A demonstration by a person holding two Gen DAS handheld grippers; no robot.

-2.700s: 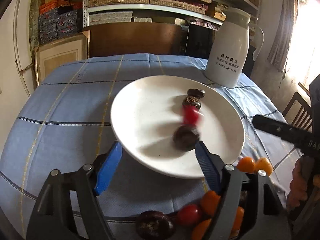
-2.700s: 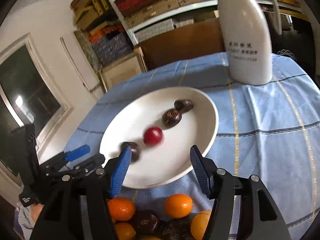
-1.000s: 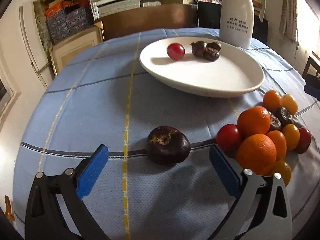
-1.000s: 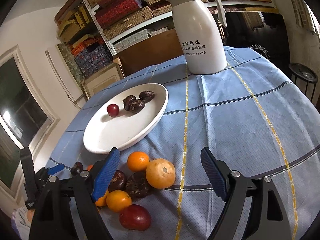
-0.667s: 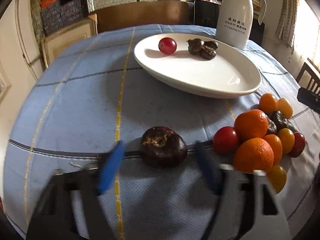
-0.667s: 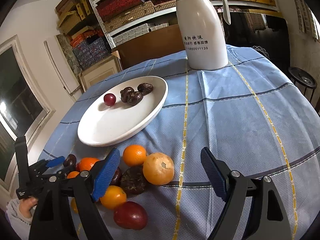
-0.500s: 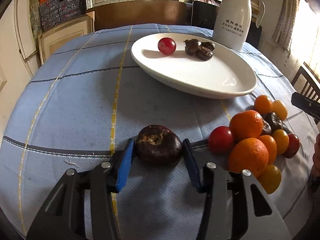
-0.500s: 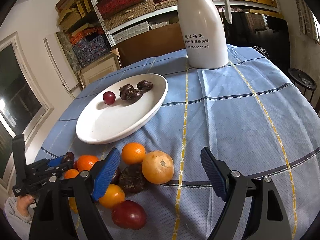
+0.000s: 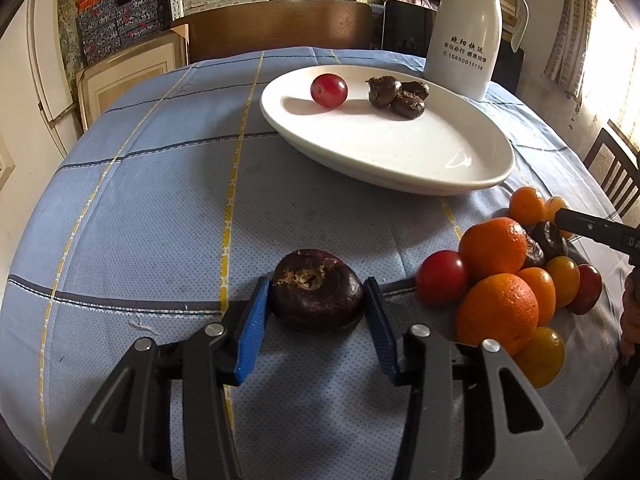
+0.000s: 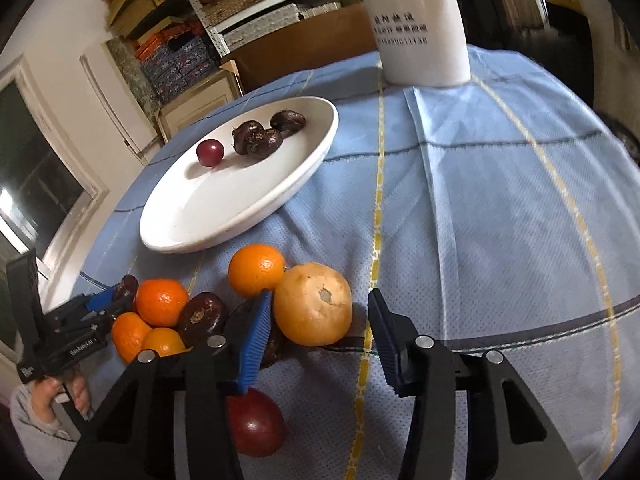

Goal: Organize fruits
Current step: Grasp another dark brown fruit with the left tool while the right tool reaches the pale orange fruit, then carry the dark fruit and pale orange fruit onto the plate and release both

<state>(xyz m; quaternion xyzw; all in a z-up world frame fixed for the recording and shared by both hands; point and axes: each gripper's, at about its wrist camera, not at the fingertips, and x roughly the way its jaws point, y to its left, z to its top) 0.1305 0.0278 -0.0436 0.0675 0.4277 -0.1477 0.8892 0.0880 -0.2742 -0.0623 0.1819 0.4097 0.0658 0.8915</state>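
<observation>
- The left gripper (image 9: 316,312) has just been closing; its blue ribbed fingers (image 9: 252,332) now clamp a dark, flattened, glossy water chestnut (image 9: 318,294) that sits on the blue woven table (image 9: 160,208).
- The smooth white oval plate (image 9: 472,184) holds only one red grape (image 9: 329,90) and three chestnuts (image 9: 396,94), so most sorting remains.
- The right gripper (image 10: 316,320) has just been closing round a pale dimpled orange (image 10: 314,304): one finger touches, the other stands clear.
- The heap of fruit (image 9: 520,280) lies off the plate.

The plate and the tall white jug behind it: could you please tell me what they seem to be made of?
The plate looks like glazed white ceramic, with glossy highlights on its rim. The jug looks like matte-coated metal or plastic, smooth and dull, with printed lettering; I cannot tell which.
</observation>
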